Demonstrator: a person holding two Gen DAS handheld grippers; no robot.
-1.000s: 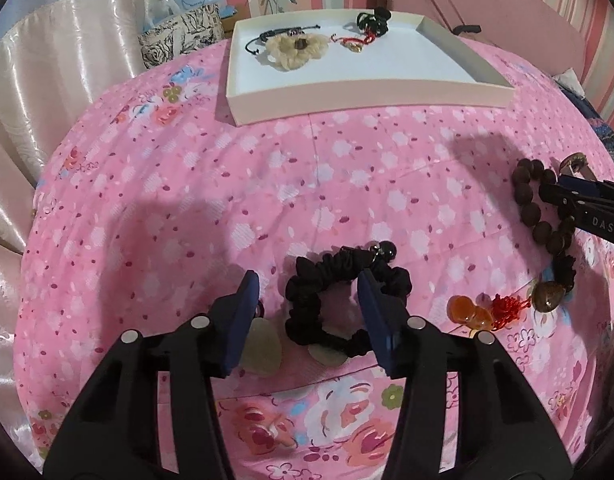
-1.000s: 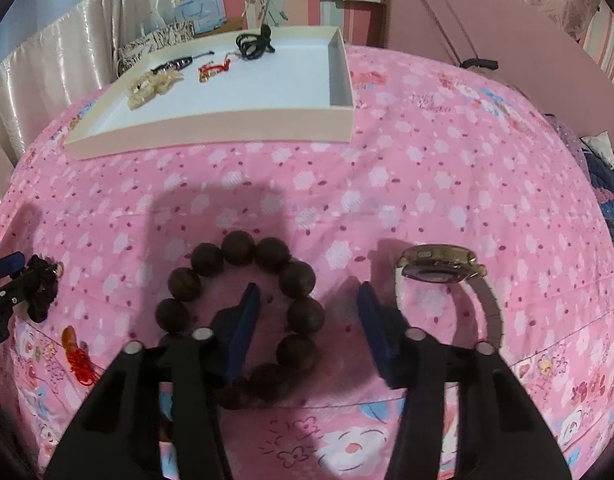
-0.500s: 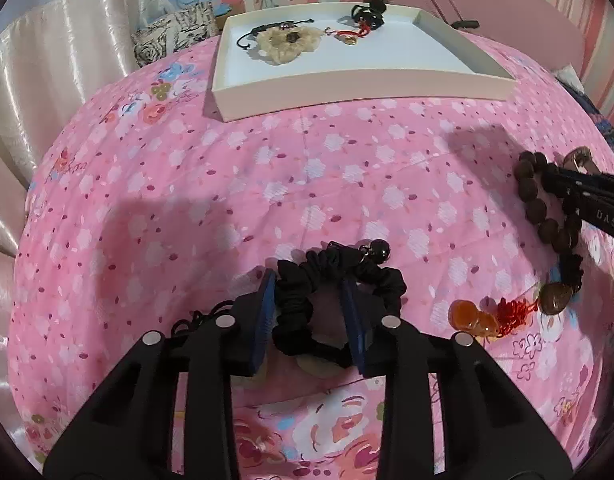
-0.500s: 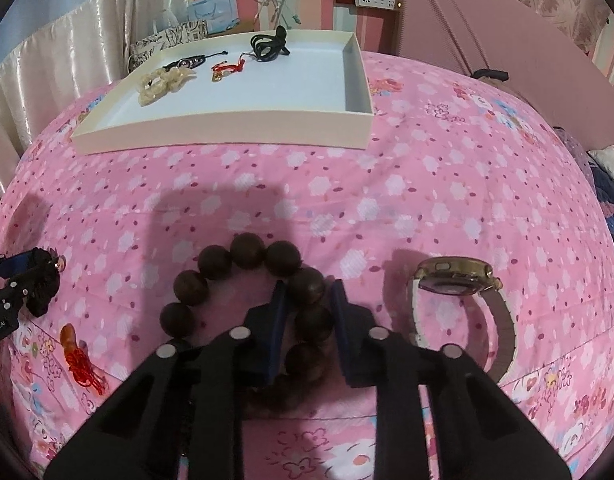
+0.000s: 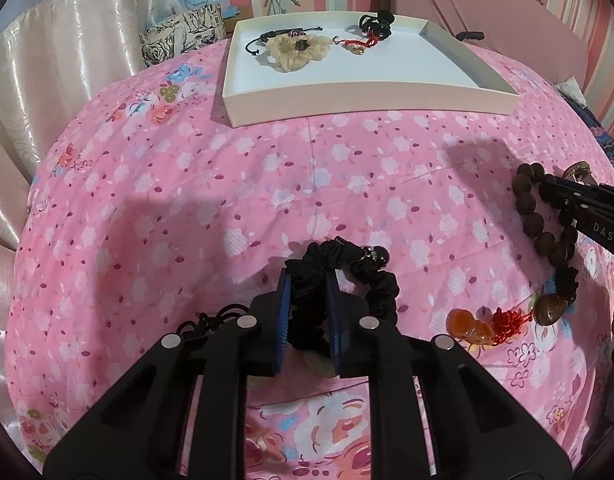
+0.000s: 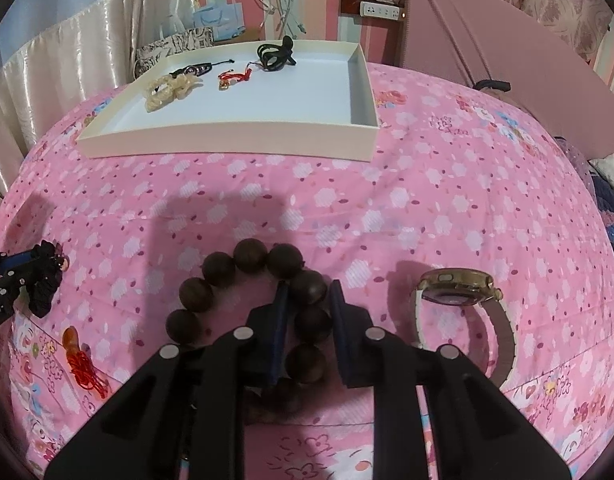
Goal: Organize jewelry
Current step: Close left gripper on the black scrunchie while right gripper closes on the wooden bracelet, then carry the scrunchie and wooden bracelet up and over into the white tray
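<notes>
Left gripper [image 5: 309, 304] has its jaws clamped across one side of the black scrunchie [image 5: 347, 280]; right gripper [image 6: 307, 322] has its jaws pinched on a bead of the wooden bead bracelet [image 6: 251, 284]. Both grips probably precede a lift to the white tray [image 6: 227, 140] at the far side, which already holds several pieces. A watch [image 6: 459, 292] waits just right of the bracelet. Surface: pink floral bedspread [image 5: 267, 184]; cream curtain [image 5: 47, 60] at left.

tray [image 5: 347, 100] behind scrunchie [image 5: 371, 280], beads [image 6: 307, 288] left of watch [image 6: 455, 292]

Matt cloth scrunchie [image 5: 349, 280], glossy wooden beads [image 6: 251, 256]
</notes>
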